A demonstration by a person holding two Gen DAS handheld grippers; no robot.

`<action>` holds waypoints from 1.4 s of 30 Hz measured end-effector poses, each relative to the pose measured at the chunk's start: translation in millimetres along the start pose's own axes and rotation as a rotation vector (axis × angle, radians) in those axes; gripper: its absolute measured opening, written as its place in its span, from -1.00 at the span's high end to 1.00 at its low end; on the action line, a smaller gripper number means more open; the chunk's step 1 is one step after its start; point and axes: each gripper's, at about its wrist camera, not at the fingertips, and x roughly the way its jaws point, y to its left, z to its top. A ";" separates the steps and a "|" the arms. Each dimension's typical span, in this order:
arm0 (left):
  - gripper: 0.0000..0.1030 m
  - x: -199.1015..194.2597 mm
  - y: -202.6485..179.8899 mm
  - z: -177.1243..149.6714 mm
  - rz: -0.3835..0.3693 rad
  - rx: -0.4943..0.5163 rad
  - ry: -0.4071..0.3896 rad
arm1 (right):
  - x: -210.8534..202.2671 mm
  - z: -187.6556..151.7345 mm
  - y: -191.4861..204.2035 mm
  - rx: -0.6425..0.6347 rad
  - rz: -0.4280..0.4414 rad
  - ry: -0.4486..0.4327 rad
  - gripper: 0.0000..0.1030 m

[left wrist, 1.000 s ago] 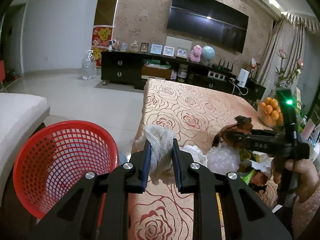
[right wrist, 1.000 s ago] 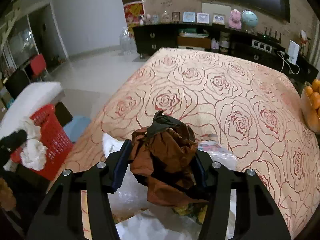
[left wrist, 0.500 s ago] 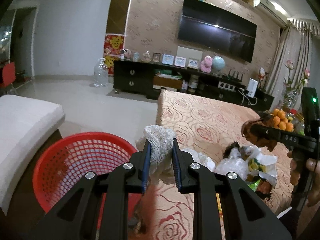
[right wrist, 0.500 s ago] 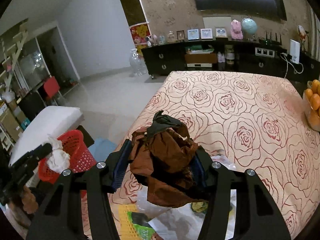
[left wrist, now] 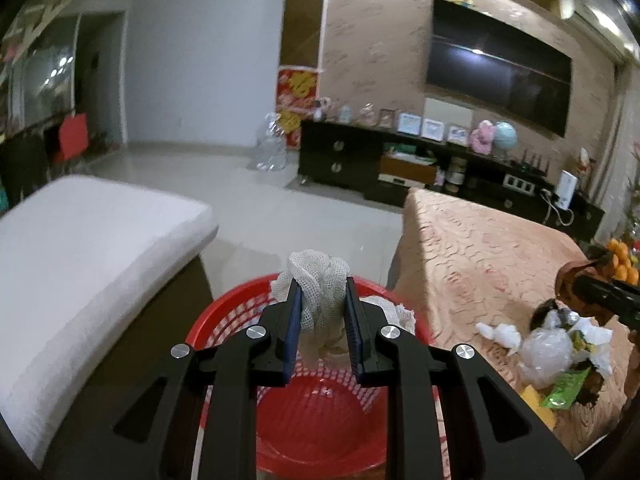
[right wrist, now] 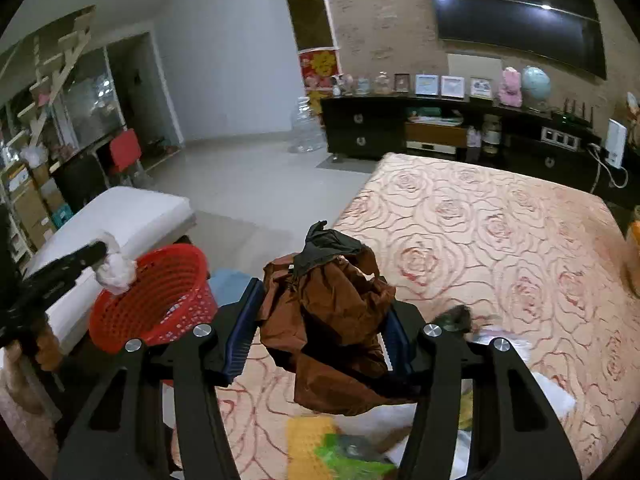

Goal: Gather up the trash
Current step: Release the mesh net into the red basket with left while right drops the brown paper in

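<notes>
Worktop (right wrist: 500,240): covered by a rose-patterned cloth; occupies the right half of both views; far stretch bare.
White cushion (left wrist: 88,248): on a dark-based seat at left, just beside the basket.
TV cabinet (right wrist: 440,132): dark, along the far wall; frames, a pink toy and a globe on top.
Red basket (left wrist: 316,432): mesh-sided, on the floor between the white cushion and the worktop's near left edge; seen directly beneath the left claw.
Trash pile (left wrist: 552,348): clear plastic, white paper and green and yellow wrappers on the worktop's near edge, right of the basket.
Left claw (left wrist: 320,312): fingers closed tight on a white mesh wad (left wrist: 320,284); wad held above the basket's open mouth, apart from its rim.
Right claw (right wrist: 320,320): fingers spread partway, clamping a crumpled brown bag (right wrist: 332,328) with a black scrap (right wrist: 326,242) at its top; held above the worktop's near edge, over the pile, well right of the basket.
</notes>
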 end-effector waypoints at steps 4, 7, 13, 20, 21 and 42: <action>0.62 4.1 11.5 -3.4 0.016 -0.018 0.015 | 11.7 1.9 18.5 -0.020 0.027 0.014 -0.05; 0.62 7.1 20.0 -6.4 0.024 -0.031 0.032 | 23.3 3.1 34.1 -0.019 0.077 0.037 -0.05; 0.62 12.0 24.8 -11.7 0.040 -0.031 0.061 | 43.1 4.1 74.0 -0.065 0.145 0.083 -0.06; 0.56 17.1 29.4 -14.4 0.033 -0.040 0.094 | 74.9 3.9 124.0 -0.101 0.228 0.144 -0.08; 0.53 17.6 29.3 -14.6 0.029 -0.039 0.097 | 79.5 3.6 129.7 -0.106 0.236 0.154 -0.08; -0.40 -6.2 72.6 -10.9 0.100 -0.184 0.018 | 86.6 3.9 165.6 -0.166 0.248 0.177 -0.53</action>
